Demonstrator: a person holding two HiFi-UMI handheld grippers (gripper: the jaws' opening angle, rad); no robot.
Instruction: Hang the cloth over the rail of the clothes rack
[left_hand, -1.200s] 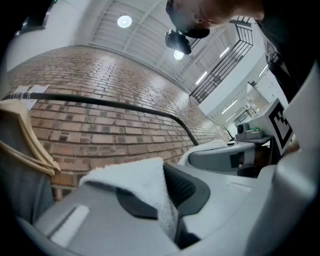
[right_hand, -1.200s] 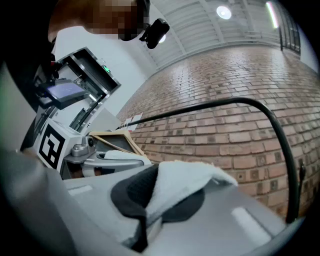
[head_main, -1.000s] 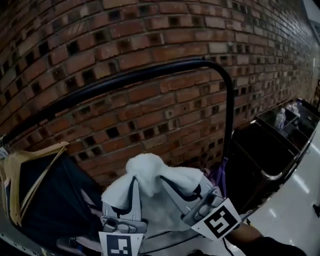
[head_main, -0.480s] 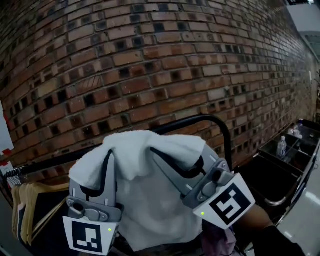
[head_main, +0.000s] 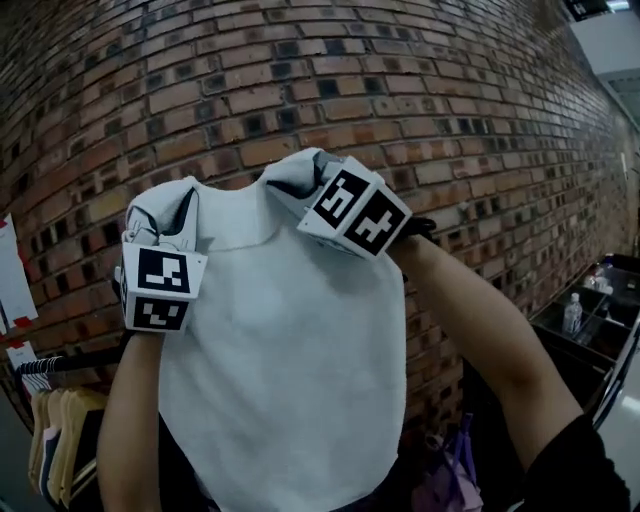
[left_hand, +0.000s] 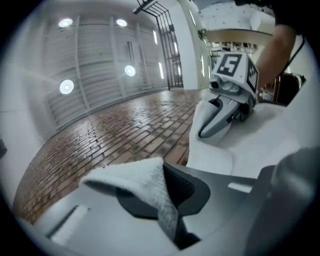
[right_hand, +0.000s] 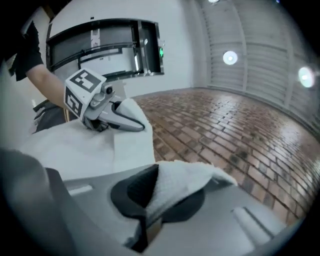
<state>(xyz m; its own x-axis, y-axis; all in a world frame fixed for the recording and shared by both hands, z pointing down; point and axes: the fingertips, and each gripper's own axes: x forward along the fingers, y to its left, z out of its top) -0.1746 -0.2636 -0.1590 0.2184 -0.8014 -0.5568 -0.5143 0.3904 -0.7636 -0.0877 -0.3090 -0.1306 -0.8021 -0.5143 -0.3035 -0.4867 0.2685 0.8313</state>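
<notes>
high up, both grippers (head_main: 170, 215) (head_main: 300, 180) pinch a soft white terry cloth (head_main: 290, 370).

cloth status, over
Left hand-held gripper and right hand-held gripper shut on cloth corners. Held high, spread, not yet over rail. Cloth hides most of it.

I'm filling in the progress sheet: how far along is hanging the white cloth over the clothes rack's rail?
Done: the white terry cloth is picked up and spread open. In hand: the left gripper and right gripper are each shut on an upper corner, holding it high before the red brick wall. Left: drape it over the black rail, seen low at left, then release both corners.
</notes>
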